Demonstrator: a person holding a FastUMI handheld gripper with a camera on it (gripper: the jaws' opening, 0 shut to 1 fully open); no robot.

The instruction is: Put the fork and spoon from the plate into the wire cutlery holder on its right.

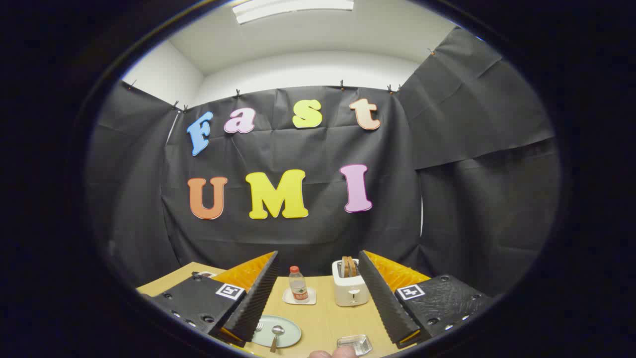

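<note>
A pale green plate (288,334) lies on the wooden table just inside my left finger. A spoon (276,334) rests on it, bowl away from me. The fork (259,325) lies at the plate's left rim, partly hidden behind the left finger. To the plate's right, near my right finger, sits the wire cutlery holder (355,343), low and silvery. My gripper (318,293) is held above the table, open wide, with nothing between its fingers. Plate and holder both lie below and between the fingers.
Beyond the plate a small water bottle (297,284) stands on a white coaster (299,297). A white toaster (350,288) with toast in its slots stands to the bottle's right. A fingertip of a hand (334,353) shows close to the holder. Black cloth walls close the table's back.
</note>
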